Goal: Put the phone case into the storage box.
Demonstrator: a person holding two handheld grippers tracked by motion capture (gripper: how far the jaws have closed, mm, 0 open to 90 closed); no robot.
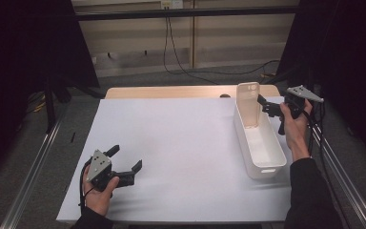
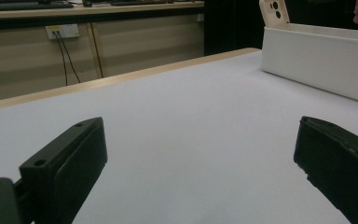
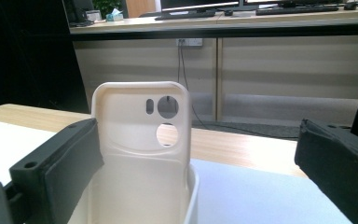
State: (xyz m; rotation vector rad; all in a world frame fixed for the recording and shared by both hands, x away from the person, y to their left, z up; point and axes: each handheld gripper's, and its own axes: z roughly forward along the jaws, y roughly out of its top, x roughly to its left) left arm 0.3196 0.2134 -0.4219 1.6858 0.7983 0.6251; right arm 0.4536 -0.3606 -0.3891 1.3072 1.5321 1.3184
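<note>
- Your right tool (image 1: 268,108) stands wide open, gripping nothing, its jaws either side of the phone case (image 3: 142,140).
- The phone case stands upright against the far end wall of the white bin (image 1: 276,157).
- Your left tool (image 1: 124,164) is open and empty, low over the worktop (image 1: 171,138), well apart from the white bin.

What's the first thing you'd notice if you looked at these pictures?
A cream phone case stands upright at the far end of a long white bin on the right side of the table. The right gripper hovers just beside the case, its fingers wide open. The left gripper rests near the front left, open too.
</note>
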